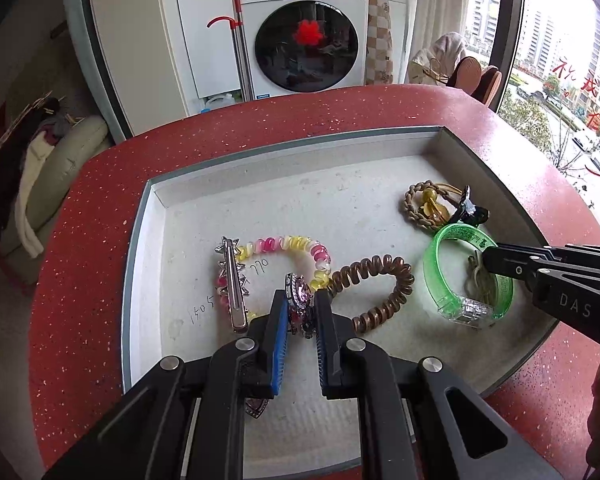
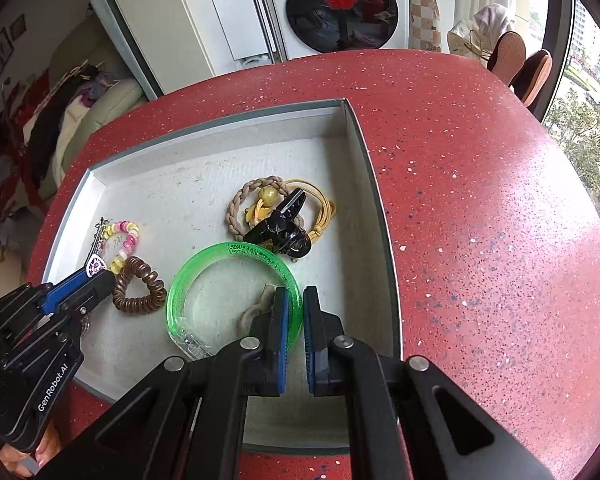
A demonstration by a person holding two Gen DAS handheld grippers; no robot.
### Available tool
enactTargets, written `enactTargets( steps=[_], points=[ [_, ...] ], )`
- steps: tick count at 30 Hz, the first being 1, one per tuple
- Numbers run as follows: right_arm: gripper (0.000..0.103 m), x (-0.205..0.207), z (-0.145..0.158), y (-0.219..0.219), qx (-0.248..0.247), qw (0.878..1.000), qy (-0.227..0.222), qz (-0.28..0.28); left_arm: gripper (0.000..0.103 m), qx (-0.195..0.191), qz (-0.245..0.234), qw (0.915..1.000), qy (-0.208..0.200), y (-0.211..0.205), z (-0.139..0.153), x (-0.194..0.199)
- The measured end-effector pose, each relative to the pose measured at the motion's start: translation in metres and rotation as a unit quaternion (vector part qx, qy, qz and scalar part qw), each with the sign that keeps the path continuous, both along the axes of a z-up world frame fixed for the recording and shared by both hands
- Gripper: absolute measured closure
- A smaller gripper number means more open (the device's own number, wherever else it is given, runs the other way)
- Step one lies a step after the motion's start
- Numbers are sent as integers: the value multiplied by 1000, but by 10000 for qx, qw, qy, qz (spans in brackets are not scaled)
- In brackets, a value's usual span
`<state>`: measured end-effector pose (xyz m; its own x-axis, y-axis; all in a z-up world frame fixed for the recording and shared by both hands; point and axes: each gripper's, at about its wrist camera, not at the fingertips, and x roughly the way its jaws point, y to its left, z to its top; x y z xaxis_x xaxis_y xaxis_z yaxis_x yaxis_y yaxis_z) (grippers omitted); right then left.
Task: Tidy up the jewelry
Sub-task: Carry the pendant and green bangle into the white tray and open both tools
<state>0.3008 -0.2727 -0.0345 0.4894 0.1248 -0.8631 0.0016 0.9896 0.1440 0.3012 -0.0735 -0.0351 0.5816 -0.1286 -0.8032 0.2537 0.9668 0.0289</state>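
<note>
A shallow white tray [image 1: 260,168] sits on a red table and holds the jewelry. My left gripper [image 1: 302,308] is shut on a pink rhinestone bracelet [image 1: 300,300] and holds it over the tray; it also shows in the right wrist view [image 2: 96,267]. My right gripper [image 2: 296,300] is shut on the rim of a green translucent bangle [image 2: 204,272], which lies in the tray [image 2: 220,128]. The bangle also shows in the left wrist view [image 1: 440,264]. A brown coil hair tie [image 1: 380,280], a pink-yellow bead bracelet [image 1: 288,246] and a silver hair clip [image 1: 234,280] lie between.
A braided ring, a yellow cord and a black claw clip [image 2: 284,224] lie in a heap at the tray's far right. A small beige item [image 2: 256,308] lies inside the bangle. The red table [image 2: 480,200] extends to the right. A washing machine [image 1: 304,32] stands behind.
</note>
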Motion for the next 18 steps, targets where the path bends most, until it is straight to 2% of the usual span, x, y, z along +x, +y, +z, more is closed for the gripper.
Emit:
enactTargets(
  steps=[7,11,13,14,15,18],
  points=[
    [94,-3,-1,-1,53,10000,14,-19,72,28,38,10000,-16,0,1,0],
    [91,-5,1,-6,314,9995,-26,-7,72,61,61,10000,-44,0,2,-1],
    [79,-8,5,-8,480,9988,-127,5,72,57,91,9999,-81,0,4,-3],
    [63,-11,8,-9,530,9984,-200,9,72,46,109,9999,-125,1,5,-4],
    [52,-13,11,-9,553,9981,-283,11,72,34,128,9998,-178,2,7,-5],
    [50,-20,20,-8,532,9974,-485,32,72,18,176,9994,-303,4,12,-9]
  ],
)
